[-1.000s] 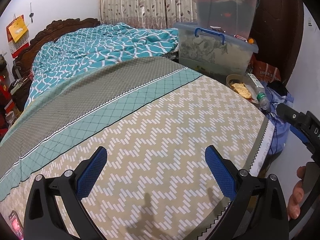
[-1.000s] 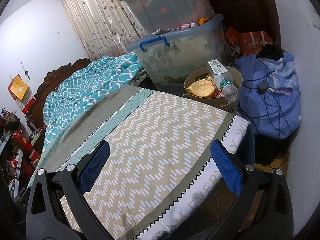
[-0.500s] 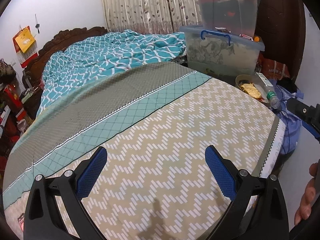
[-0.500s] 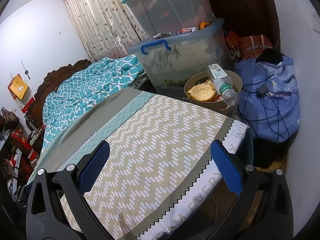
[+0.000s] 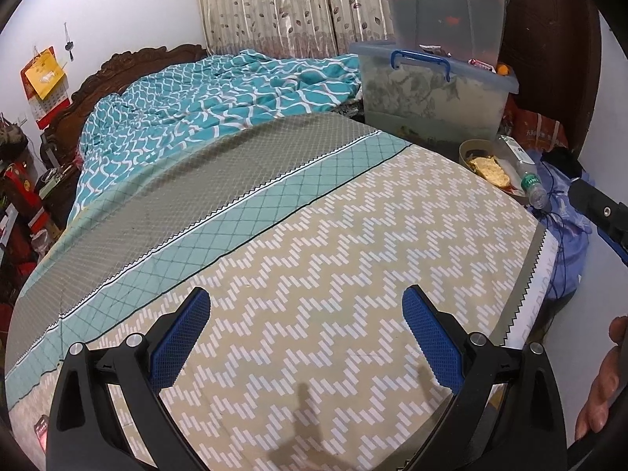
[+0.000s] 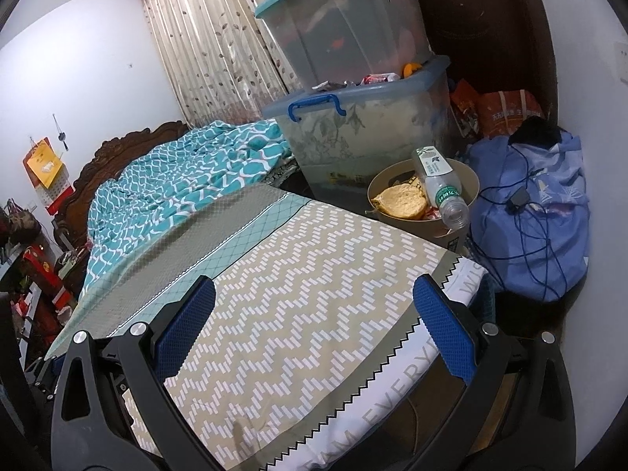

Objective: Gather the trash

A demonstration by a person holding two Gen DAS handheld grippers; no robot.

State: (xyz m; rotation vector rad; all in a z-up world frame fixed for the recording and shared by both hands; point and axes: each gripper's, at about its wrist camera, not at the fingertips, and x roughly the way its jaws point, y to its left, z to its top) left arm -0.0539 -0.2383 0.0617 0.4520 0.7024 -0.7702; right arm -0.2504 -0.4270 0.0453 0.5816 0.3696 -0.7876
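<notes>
Cramped bedroom, bed (image 5: 314, 255) filling most of it, zigzag cover smooth and bare across the near half. Left gripper (image 5: 306, 294) now pulled back and up from where it hung a second ago, taking in more of the bed and the rumpled teal quilt (image 5: 219, 102) by the headboard; fingers spread wide, holding nothing. Right gripper (image 6: 314, 284) barely shifted over the bed's foot corner, fingers equally wide and empty, with a hand (image 5: 600, 392) on its grip at the edge of the left view.

Trash sitting in the round bin (image 6: 467, 180) on the floor just past the bed's far corner: a clear plastic bottle (image 6: 439, 184) lying tilted across the rim, neck poking out, beside a crumpled yellow wrapper (image 6: 400, 200). Judging by the bare cover, probably a sweep for leftovers rather than a pickup. Small reddish thing (image 5: 41, 428) at the near left edge, too cut off to identify.

Stacked storage boxes (image 6: 365, 133) crowding the bin from behind, a blue bag (image 6: 541, 204) draped in dark cable (image 6: 522, 196) pressed against its right side. Tight approach to the bin from either flank; cable a likely snag.
</notes>
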